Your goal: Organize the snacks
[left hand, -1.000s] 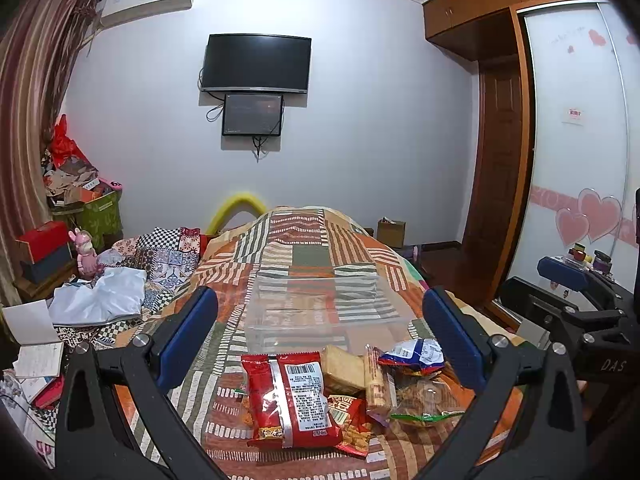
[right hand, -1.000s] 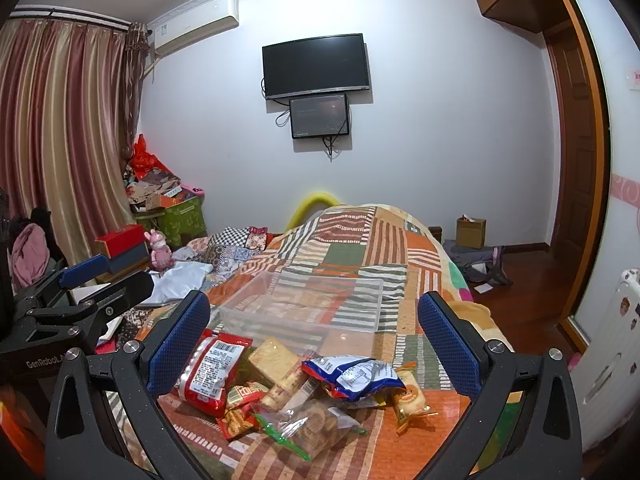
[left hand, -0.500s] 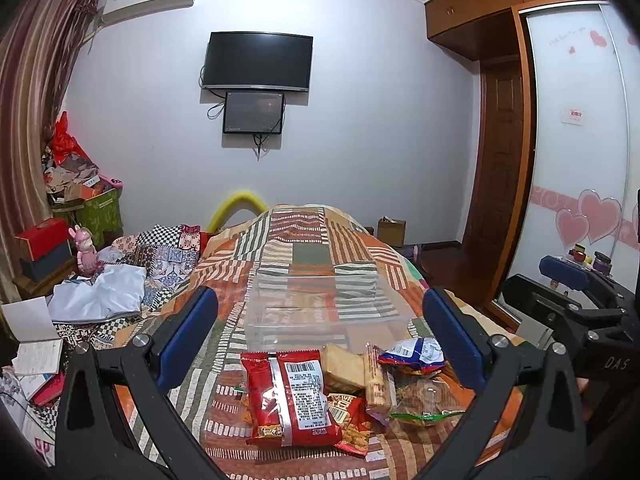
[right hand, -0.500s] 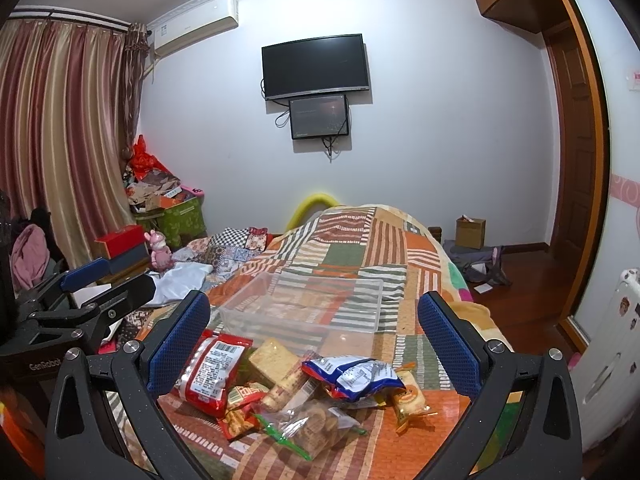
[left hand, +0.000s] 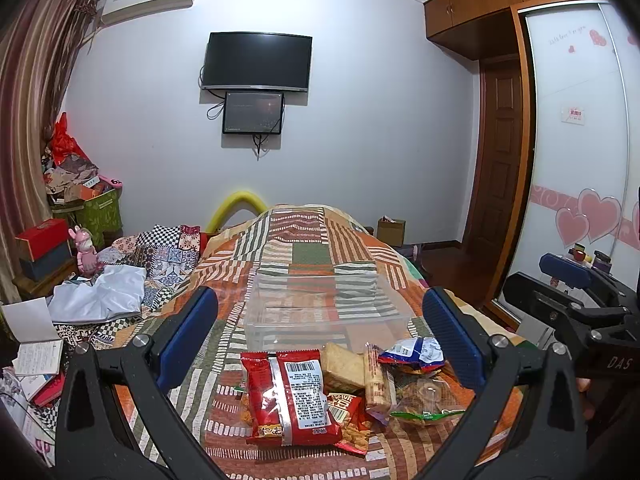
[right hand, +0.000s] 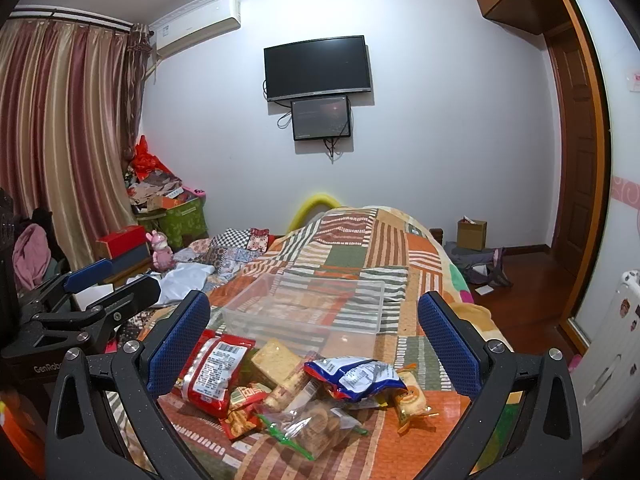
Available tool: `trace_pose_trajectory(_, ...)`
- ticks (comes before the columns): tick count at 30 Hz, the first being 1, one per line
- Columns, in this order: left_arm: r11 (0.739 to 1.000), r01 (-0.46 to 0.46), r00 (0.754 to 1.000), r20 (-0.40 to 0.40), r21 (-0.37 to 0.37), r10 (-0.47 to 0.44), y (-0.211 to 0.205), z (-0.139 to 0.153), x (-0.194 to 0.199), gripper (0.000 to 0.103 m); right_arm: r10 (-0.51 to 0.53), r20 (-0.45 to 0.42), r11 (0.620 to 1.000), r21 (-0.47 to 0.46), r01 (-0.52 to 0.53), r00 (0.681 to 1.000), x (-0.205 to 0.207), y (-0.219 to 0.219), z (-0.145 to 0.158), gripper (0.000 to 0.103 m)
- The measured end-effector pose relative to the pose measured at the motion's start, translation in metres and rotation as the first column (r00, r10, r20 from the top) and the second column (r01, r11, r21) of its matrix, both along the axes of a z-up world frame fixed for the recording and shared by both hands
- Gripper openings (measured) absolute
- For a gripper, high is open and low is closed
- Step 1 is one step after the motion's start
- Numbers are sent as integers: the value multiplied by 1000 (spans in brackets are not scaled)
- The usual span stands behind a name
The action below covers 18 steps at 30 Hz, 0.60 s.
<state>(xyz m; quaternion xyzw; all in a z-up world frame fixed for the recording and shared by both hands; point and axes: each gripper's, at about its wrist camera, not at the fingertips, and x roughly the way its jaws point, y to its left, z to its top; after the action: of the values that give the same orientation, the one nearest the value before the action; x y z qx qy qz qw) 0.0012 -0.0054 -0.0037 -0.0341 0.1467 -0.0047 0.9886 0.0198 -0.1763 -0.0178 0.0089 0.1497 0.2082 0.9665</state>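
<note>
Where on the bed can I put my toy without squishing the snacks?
Bare quilt lies behind the clear box, toward the wall. The near end is crowded: red packet, blue packet and other snacks piled together.

A red packet (left hand: pixel 288 396) with a white label and a blue-and-white packet (left hand: pixel 414 354) lie on the quilt (left hand: pixel 316 252), patchwork of orange, green and white stripes. The box (left hand: pixel 320 312) is clear; the curtains (right hand: pixel 60 140) are striped maroon and gold.

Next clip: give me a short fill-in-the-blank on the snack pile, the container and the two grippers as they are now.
1. The clear plastic bin holds ____ snacks.
2. The large red packet lies with its ____ facing up.
3. The left gripper and right gripper both have their jaws ____.
4. The snacks lie on a patchwork ____.

Missing words: no; barcode; open; bedspread
</note>
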Motion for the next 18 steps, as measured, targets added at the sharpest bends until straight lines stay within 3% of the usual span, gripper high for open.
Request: trace_pose_trajectory(18,1000,1,1000,2,0,-1,-1,0,-1,103,2,4,1000,-2,-2,1000,-2,2,1,103)
